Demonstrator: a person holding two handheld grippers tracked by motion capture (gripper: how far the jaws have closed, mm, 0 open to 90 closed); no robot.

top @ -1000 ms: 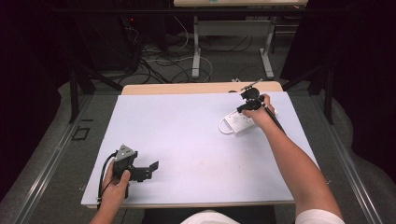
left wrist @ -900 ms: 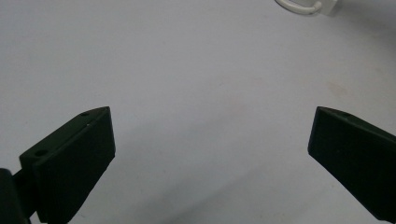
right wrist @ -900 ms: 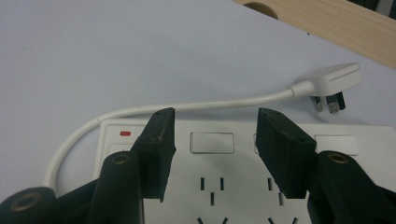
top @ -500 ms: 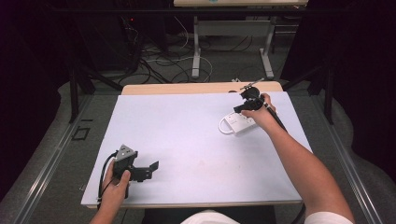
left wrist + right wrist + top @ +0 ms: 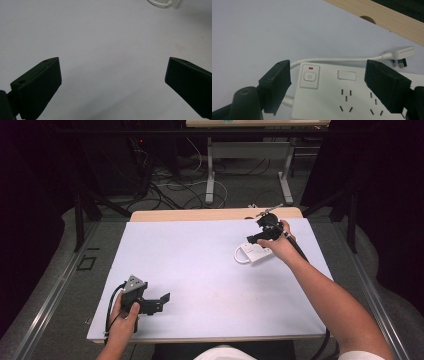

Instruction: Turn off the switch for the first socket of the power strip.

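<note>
right gripper view, white power strip (image 5: 352,97), red light apparently lit, right gripper (image 5: 327,85) just opened wide, holding nothing

A lab or workshop: a white-topped table (image 5: 210,285) on a metal frame, loose cables (image 5: 175,182) on the floor behind.

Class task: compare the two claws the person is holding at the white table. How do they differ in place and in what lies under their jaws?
The left claw rests near the table's front edge, its wide jaws over bare surface. The right claw is at the far side, above the white power strip; its jaws have just been opening and stand either side of the strip without pressing it. Both are black, hand-held and open.
</note>
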